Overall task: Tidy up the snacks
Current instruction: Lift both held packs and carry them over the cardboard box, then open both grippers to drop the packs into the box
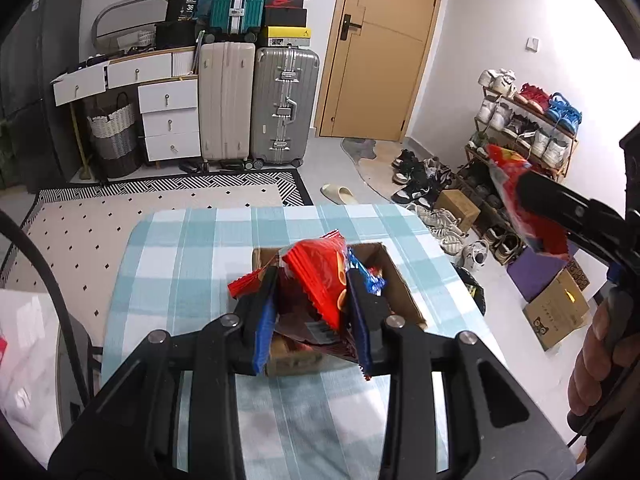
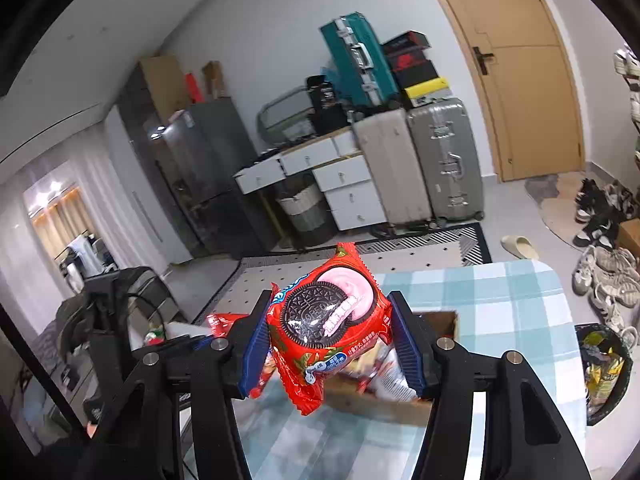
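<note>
My left gripper (image 1: pixel 312 300) is shut on a red snack packet (image 1: pixel 320 280), held in the air above an open cardboard box (image 1: pixel 400 280) with more wrapped snacks inside. The box rests on the blue-checked table (image 1: pixel 180 264). My right gripper (image 2: pixel 332 332) is shut on a red Oreo packet (image 2: pixel 328 328), pinched by its sides between the blue pads. In the left wrist view the right gripper (image 1: pixel 532 204) shows at the right edge with that Oreo packet (image 1: pixel 516 196), a hand behind it. The box (image 2: pixel 380 400) lies blurred below the Oreo packet.
Suitcases (image 1: pixel 260 104), a white drawer unit (image 1: pixel 170 120) and a woven basket (image 1: pixel 114 136) stand against the far wall beside a wooden door (image 1: pixel 380 48). A shoe rack (image 1: pixel 524 128) and boxes fill the right side. A bin (image 2: pixel 604 368) sits by the table corner.
</note>
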Tool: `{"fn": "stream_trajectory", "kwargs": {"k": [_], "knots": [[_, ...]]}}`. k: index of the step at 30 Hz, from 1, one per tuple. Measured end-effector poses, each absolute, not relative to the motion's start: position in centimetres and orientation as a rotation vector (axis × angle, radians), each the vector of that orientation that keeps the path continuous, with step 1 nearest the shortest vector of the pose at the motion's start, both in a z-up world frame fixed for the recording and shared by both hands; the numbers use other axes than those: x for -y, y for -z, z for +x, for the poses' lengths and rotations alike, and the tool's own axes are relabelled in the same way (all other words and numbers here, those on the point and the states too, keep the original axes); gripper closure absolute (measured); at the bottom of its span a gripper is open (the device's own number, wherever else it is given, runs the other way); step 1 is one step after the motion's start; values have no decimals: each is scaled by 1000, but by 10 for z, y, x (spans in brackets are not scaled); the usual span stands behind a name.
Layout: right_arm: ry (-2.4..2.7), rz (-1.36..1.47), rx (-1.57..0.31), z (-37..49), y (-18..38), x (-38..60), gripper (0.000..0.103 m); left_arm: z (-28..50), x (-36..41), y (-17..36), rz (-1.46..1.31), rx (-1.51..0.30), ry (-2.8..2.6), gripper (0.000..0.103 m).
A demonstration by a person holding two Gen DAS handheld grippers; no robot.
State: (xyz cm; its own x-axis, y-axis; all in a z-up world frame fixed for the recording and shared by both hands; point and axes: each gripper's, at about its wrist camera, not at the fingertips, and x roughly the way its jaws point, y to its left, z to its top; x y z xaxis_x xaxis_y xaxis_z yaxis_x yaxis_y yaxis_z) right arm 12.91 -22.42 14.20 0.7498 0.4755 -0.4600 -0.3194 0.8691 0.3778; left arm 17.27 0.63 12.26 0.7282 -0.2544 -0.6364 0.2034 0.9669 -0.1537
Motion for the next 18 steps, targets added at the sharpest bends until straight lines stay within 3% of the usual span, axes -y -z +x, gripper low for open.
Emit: {"fn": "stream_trajectory", "kwargs": {"k": [18], "knots": [[-357, 256, -729, 242, -64, 220, 47, 289, 37, -35, -43, -860, 249, 73]]}}
